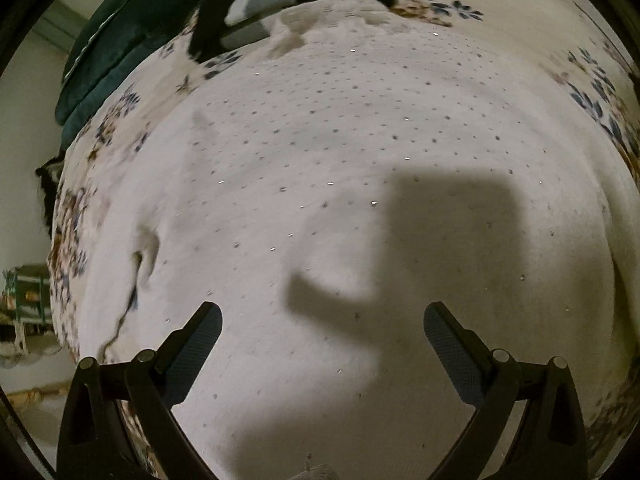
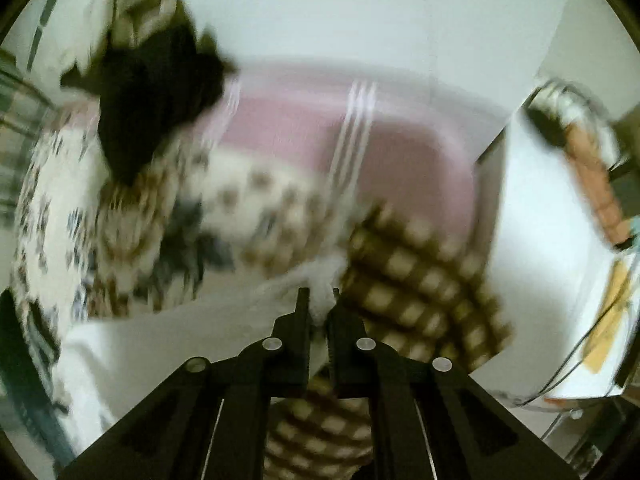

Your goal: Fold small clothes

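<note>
Fingers of the right gripper pinch white fabric, lifting an edge; left gripper, splayed, hovers above the dotted white garment.

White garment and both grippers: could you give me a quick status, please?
Left gripper open, above white garment spread on floral bedsheet. Right gripper shut on white fabric; view blurred. Dark clothes at garment's far edge.

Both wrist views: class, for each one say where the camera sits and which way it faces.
Left wrist view: on the left tongs, looking down at the white dotted garment spread on the floral bedsheet; open fingers show.
Right wrist view: on the right tongs, facing the blurred room; shut fingers pinch white fabric.
Shared: apparently the floral bedsheet; both show white cloth.
</note>
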Available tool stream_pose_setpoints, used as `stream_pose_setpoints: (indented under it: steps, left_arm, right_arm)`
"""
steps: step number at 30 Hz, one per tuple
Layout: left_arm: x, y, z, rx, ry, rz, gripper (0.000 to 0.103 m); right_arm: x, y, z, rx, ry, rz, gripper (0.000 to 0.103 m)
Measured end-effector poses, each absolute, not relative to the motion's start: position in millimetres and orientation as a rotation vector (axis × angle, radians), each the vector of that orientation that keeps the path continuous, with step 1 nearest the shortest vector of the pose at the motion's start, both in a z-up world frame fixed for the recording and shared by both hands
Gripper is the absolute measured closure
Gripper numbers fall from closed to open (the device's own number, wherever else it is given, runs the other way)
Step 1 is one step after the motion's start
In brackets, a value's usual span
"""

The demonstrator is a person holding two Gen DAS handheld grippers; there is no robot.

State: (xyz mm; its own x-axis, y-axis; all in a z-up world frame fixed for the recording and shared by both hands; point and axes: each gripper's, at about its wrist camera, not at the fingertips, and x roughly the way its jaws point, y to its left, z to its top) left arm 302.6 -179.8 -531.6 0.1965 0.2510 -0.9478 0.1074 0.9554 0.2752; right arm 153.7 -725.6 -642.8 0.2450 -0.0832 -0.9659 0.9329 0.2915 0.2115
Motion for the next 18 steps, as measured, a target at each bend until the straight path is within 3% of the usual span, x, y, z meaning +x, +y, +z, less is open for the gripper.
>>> stream_pose_setpoints:
  steps: [1, 2, 3, 11, 15, 16, 18]
  left_arm:
    - [303, -180, -535, 0.311, 1.378, 0.098, 0.0]
    - [303, -180, -539, 0.308, 1.384, 0.094, 0.0]
    - [303, -180, -542, 0.307, 1.394, 0.092, 0.0]
    - [305, -158, -557, 0.289, 1.417, 0.119, 0.0]
    - [310, -142, -560, 0.266, 1.409, 0.153, 0.0]
    - [312, -137, -560, 0.257, 1.41, 0.164, 0.0]
    - [315, -124, -561, 0.229, 1.41, 0.189, 0.0]
  right_arm:
    - [151, -731, -644, 1.036, 1.082, -0.932, 0.084]
    - [149, -735, -649, 1.062, 1.116, -0.955, 0.054]
    - [141, -738, -655, 1.13, 1.126, -0.976, 0.036]
    - [117, -711, -699, 1.53, 0.903, -0.848, 0.036]
    - [135, -705, -722, 1.571, 0.847, -0.861, 0.039]
    - [141, -703, -725, 1.569, 0.823, -0.891, 0.045]
    - [151, -700, -724, 1.547, 0.82, -0.941, 0.089]
